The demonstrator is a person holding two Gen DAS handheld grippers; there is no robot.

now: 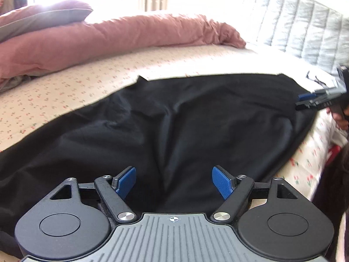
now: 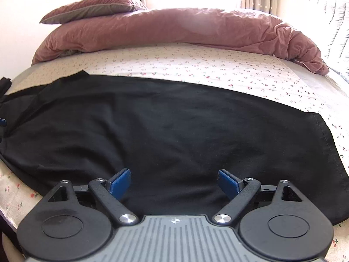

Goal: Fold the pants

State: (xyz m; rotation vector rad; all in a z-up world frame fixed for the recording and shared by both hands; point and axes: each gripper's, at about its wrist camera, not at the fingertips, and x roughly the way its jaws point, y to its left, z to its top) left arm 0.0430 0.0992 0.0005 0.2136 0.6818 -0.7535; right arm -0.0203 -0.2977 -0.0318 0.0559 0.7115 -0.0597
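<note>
Flat on bed sheet point(image 2: 196, 65), black pants point(image 2: 163, 126), pink duvet point(image 2: 174, 30)

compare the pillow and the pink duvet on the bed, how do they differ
The pillow is small, fairly smooth and edged with a grey band; the pink duvet is a long, wrinkled, bunched roll across the bed's far side. The pillow rests on top of the duvet's left end; the duvet lies on the flowered sheet. Both are dusty pink.

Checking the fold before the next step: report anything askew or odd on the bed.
The black pants lie mostly flat on the floral sheet. One corner at the far edge sticks out in a point, and shallow wrinkles run through the middle. Nothing looks damaged.
</note>
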